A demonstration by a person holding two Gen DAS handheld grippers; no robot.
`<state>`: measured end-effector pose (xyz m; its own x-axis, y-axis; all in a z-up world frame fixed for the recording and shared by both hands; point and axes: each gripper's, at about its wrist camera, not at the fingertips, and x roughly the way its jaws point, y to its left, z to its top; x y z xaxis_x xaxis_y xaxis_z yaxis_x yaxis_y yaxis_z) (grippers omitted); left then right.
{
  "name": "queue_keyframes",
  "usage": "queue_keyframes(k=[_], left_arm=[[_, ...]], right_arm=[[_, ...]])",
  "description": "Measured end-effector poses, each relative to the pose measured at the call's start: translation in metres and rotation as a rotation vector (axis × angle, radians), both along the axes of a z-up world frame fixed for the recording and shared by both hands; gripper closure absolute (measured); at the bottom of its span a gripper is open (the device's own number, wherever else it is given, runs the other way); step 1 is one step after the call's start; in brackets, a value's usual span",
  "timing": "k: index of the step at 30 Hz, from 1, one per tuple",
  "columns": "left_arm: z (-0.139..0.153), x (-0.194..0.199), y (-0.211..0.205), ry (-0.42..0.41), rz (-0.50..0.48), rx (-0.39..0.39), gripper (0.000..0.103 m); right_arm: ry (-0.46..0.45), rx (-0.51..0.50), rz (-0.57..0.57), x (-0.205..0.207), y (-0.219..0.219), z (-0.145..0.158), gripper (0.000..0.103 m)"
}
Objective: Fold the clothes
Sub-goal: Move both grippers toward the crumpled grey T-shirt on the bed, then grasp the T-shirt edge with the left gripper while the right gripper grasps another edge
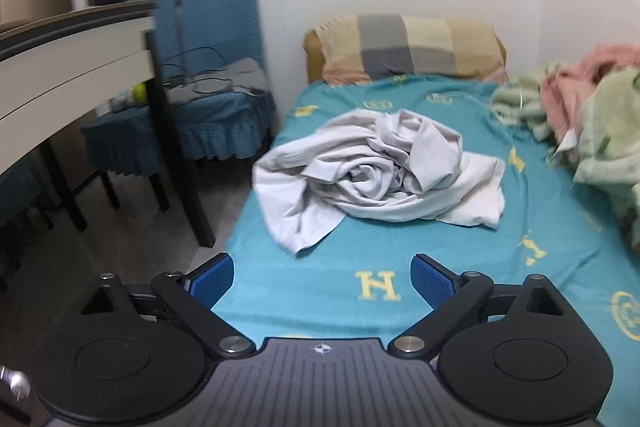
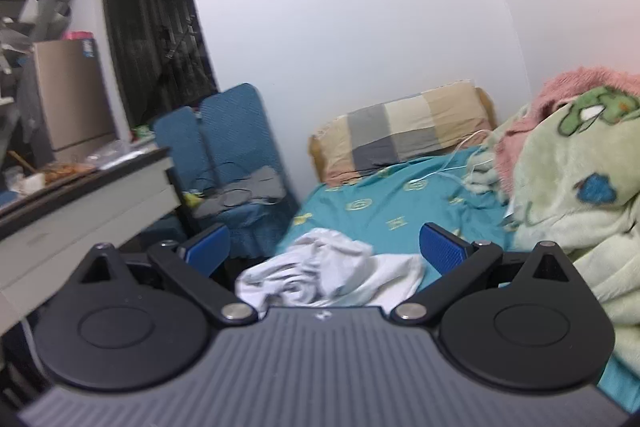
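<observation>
White garment (image 1: 376, 167) crumpled — rt view (image 2: 332, 275) part-hidden by gripper.

white garment (image 2: 332, 277) near edge hidden behind gripper body, green blanket (image 1: 612, 143) cut off at right

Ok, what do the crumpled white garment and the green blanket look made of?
White garment: thin, matte woven or knit fabric, likely cotton; it shows soft, fine creases. Green blanket: fuzzy plush fleece, by its piled surface.

Teal bed (image 1: 400, 307): crumpled white garment (image 1: 376, 171), pillow (image 1: 408, 51), blankets (image 1: 580, 115).
</observation>
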<state>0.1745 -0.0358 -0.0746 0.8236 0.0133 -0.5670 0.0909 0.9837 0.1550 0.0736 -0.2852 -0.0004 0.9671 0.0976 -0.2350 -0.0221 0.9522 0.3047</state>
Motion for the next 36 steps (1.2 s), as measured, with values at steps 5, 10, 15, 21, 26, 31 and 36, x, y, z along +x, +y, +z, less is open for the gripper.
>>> queue_keyframes(k=[5,10,15,21,26,31,36], left_arm=[[-0.029,0.081,-0.036,-0.037,-0.066,0.18,0.016],[-0.059,0.159,-0.059,-0.069,-0.139,0.312,0.029],[-0.078,0.2,-0.077,-0.127,-0.275,0.309,0.049],[-0.059,0.18,-0.072,-0.17,-0.303,0.187,0.09],[-0.033,0.113,-0.045,-0.153,-0.296,0.092,0.092],[-0.013,0.042,-0.016,-0.114,-0.285,0.004,0.092],[0.006,-0.03,0.013,-0.074,-0.275,-0.083,0.091]], right_arm=[[0.083,0.039,-0.027,0.027,-0.021,-0.03,0.0],[0.133,0.143,-0.024,0.052,-0.033,-0.056,0.0],[0.179,0.189,-0.03,0.075,-0.038,-0.078,0.0],[0.219,0.242,-0.045,0.082,-0.043,-0.089,0.0],[0.169,0.196,-0.078,0.072,-0.044,-0.078,0.0],[0.115,0.181,-0.106,0.057,-0.05,-0.065,0.0],[0.105,0.191,-0.101,0.038,-0.055,-0.051,0.001]])
